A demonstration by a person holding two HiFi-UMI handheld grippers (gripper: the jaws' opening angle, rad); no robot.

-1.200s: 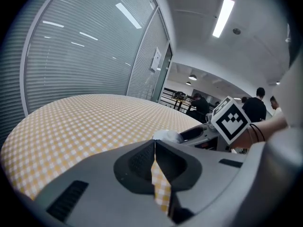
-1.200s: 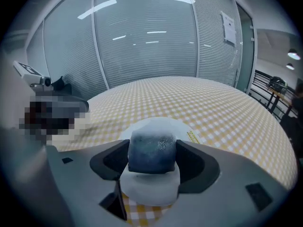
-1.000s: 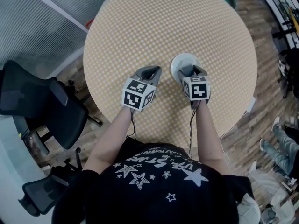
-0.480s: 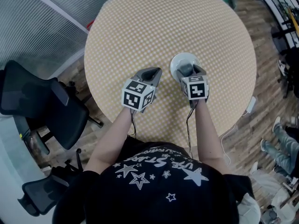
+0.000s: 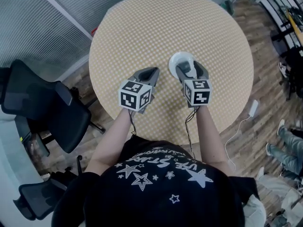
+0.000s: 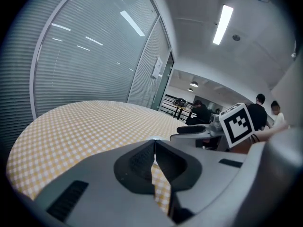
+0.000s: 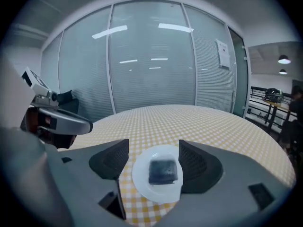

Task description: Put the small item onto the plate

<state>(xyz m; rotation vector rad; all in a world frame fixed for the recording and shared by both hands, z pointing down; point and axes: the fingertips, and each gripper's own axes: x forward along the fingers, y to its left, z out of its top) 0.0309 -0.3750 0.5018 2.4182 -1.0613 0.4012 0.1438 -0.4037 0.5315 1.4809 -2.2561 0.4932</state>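
On white round plate (image 7: 140, 181), small dark square item (image 7: 163, 170) sits | right hand-held gripper (image 7: 154, 149) gapes empty; left hand-held gripper (image 6: 154, 148) pinched together, empty | I judge it light, slick: grip opposite sides.

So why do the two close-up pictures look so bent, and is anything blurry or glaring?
Left gripper view: fisheye bending, dark corners, the ceiling lamp glaring white. Right gripper view: same bending, lamps mirrored in the glass wall, the dark item on the plate slightly soft. Head view: evenly lit, sharp, little bending.
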